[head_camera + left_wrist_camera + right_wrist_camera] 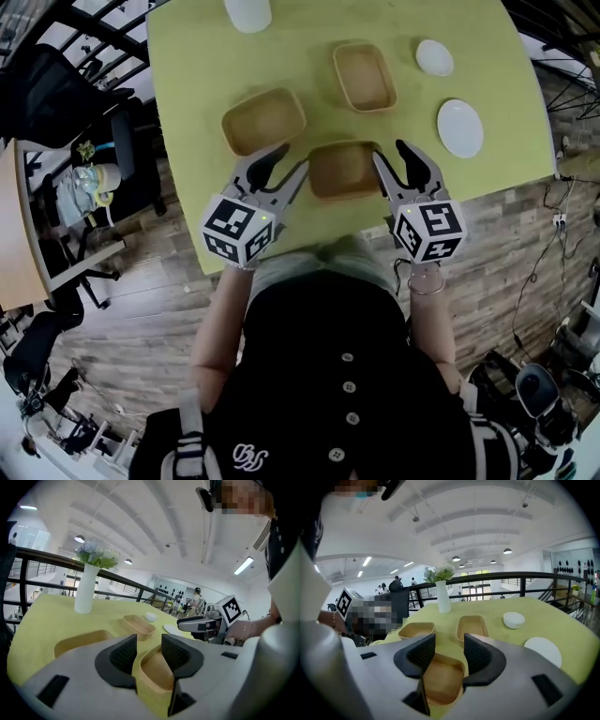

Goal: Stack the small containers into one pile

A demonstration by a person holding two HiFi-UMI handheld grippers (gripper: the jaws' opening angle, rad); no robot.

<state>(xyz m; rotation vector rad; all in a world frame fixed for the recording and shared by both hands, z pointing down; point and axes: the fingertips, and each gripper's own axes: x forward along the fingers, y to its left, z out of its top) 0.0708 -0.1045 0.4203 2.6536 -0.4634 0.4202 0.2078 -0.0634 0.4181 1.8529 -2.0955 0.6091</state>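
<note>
Three tan containers lie apart on the yellow-green table [187,84]. The near container [342,169] sits by the front edge, a second container [263,120] lies to its left and a third container [365,77] lies farther back. My left gripper [291,159] stands open astride the near container's left wall [157,672], one finger outside and one inside, with table showing beside the wall. My right gripper [392,155] is open at that container's right wall [440,677], which lies between its fingers unpressed.
A white plate [459,127] and a small white bowl [434,57] lie to the right. A white vase [248,14] with flowers stands at the far edge. The table's front edge runs just behind both grippers, with the person's body close below.
</note>
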